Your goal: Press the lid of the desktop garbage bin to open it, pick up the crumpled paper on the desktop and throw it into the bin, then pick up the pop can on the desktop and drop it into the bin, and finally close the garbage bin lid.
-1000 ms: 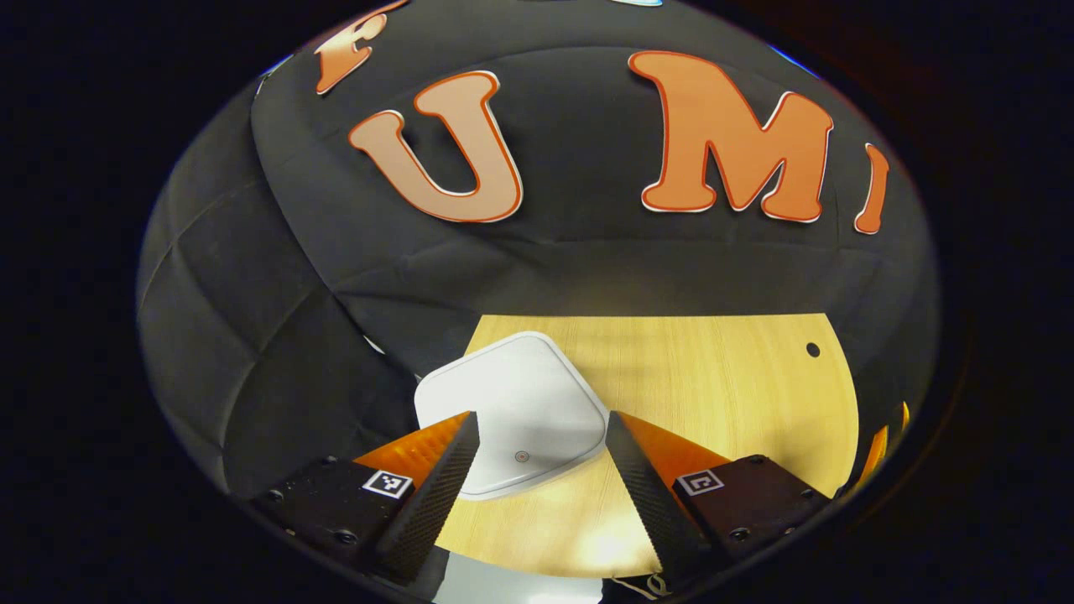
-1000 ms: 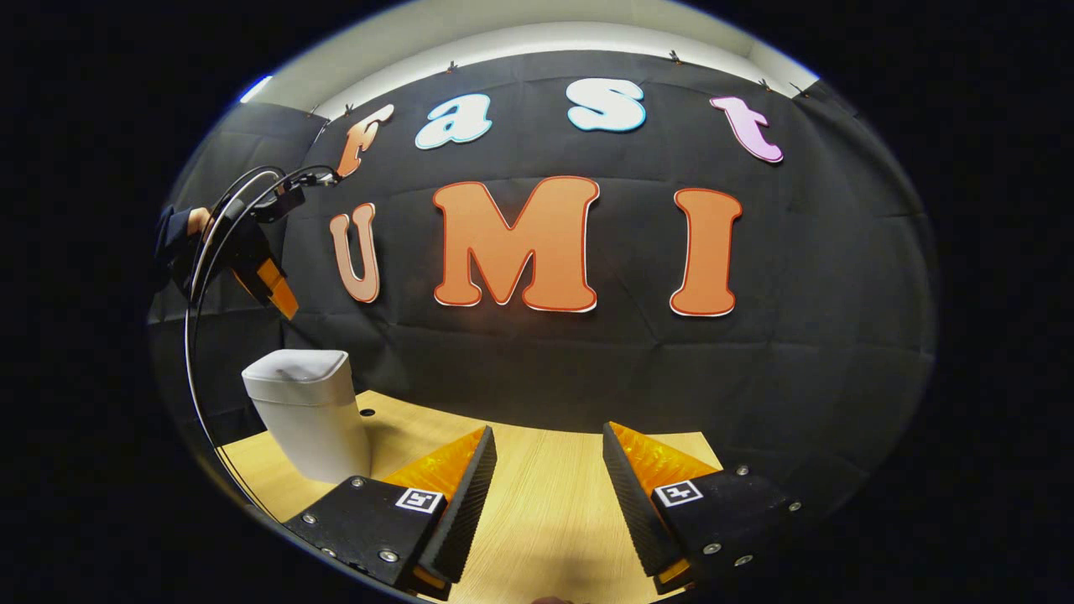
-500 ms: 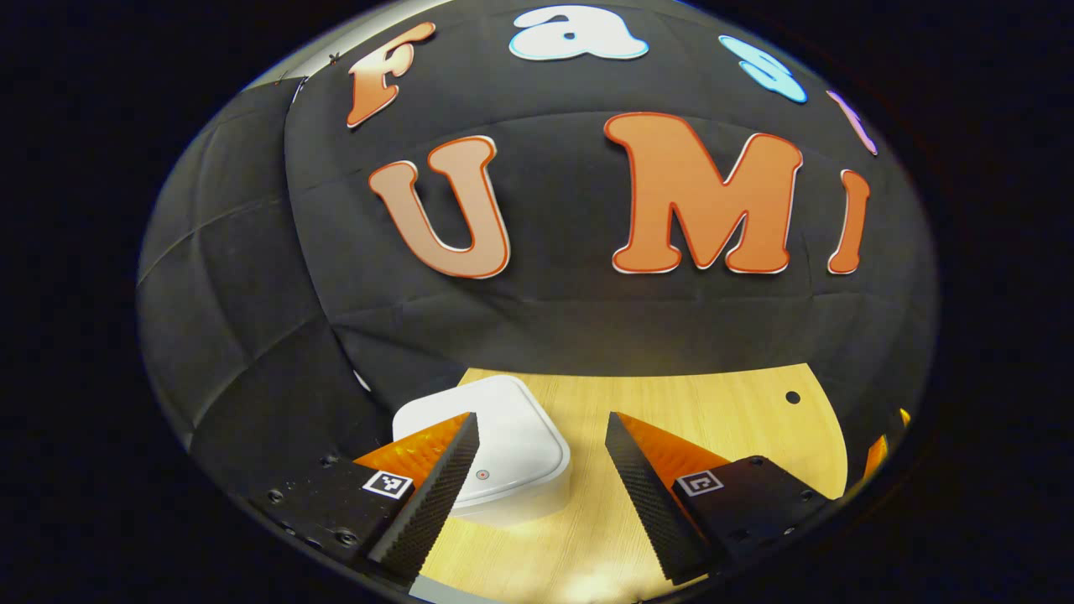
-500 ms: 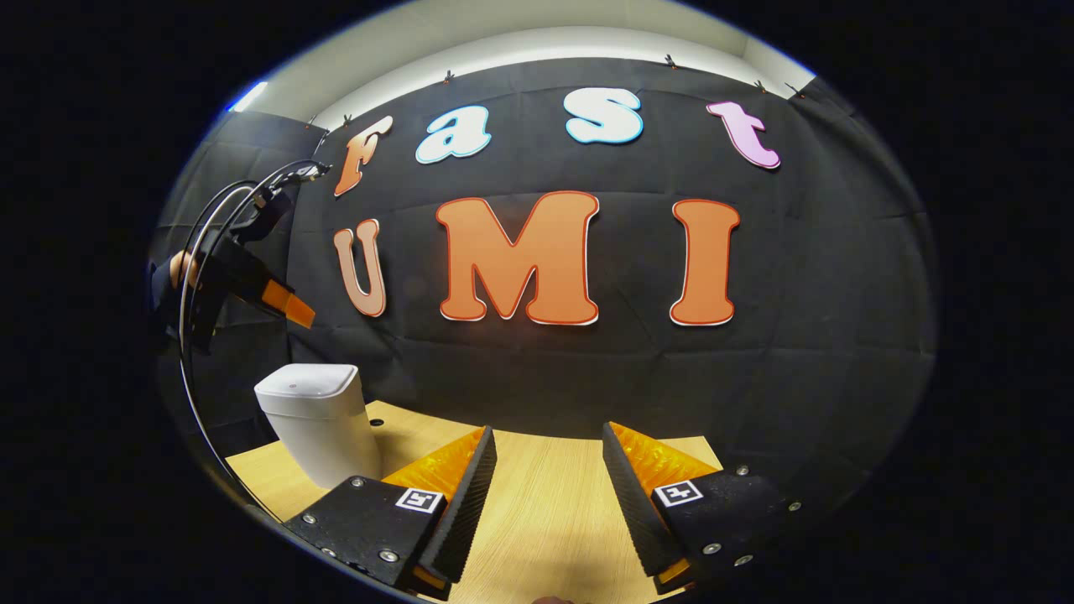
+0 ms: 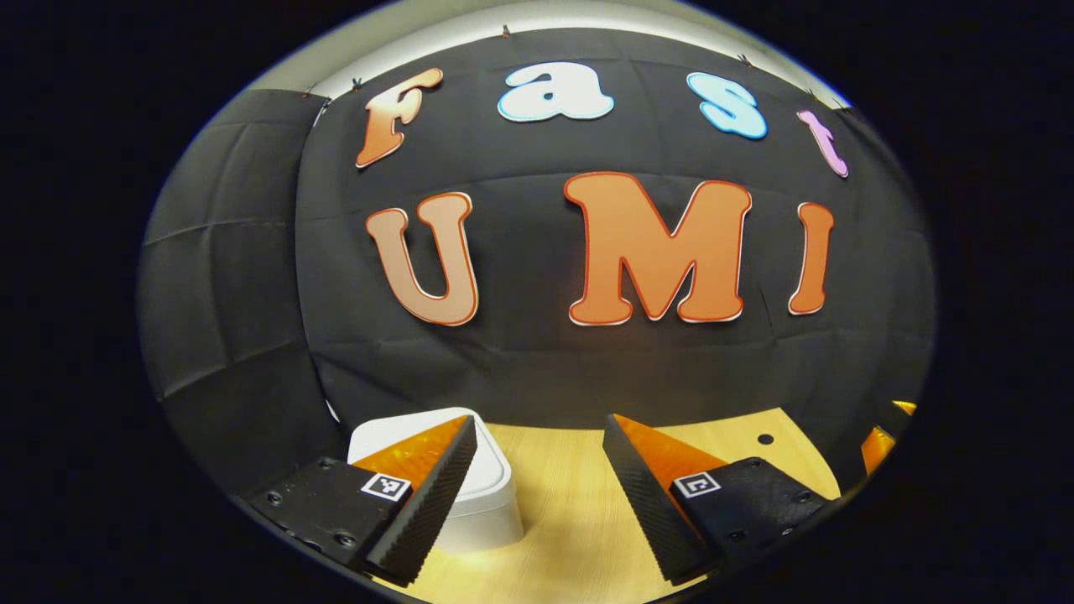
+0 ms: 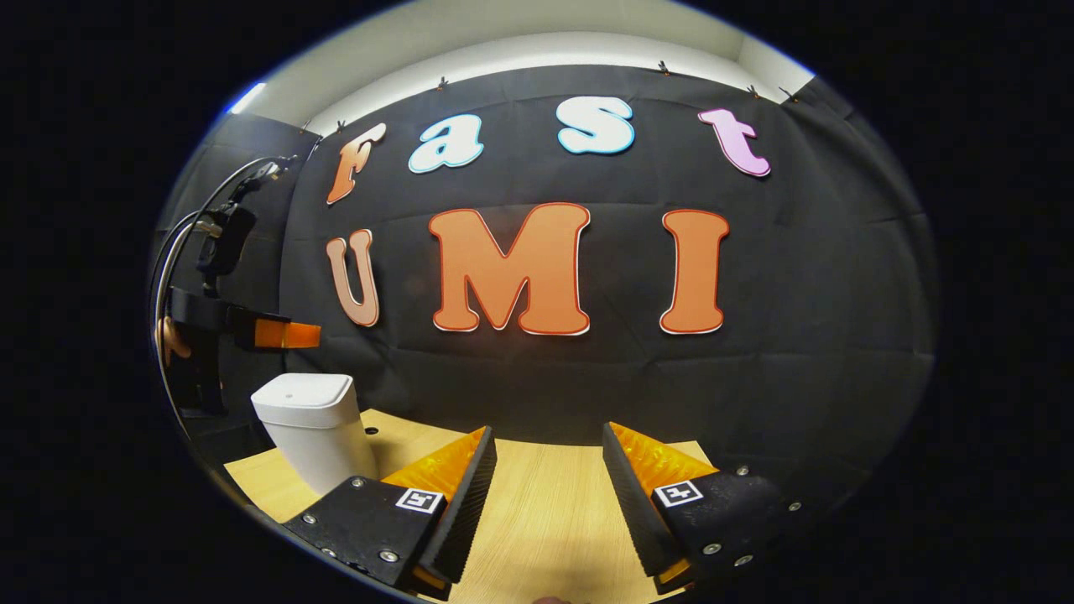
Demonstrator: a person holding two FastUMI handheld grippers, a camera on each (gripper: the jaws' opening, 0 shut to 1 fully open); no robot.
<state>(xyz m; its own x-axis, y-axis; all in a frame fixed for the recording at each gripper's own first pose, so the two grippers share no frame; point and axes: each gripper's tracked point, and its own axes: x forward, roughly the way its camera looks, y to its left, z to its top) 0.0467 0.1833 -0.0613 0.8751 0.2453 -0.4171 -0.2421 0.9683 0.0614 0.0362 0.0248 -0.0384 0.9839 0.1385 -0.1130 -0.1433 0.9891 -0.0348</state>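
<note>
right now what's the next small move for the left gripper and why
Probably bring the left gripper down onto the bin lid to press it. The lid of the white bin looks closed, and the gripper hangs open above it without touching.

Dim booth, overhead light, strong fisheye distortion.

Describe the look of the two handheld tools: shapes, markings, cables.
Each tool, left and right, has two wedge-shaped fingers with ribbed inner faces on black, screw-fastened blocks, each carrying a small square black-and-white marker. In the right gripper view, the left tool appears farther off with dark cables looping from its body.
</note>
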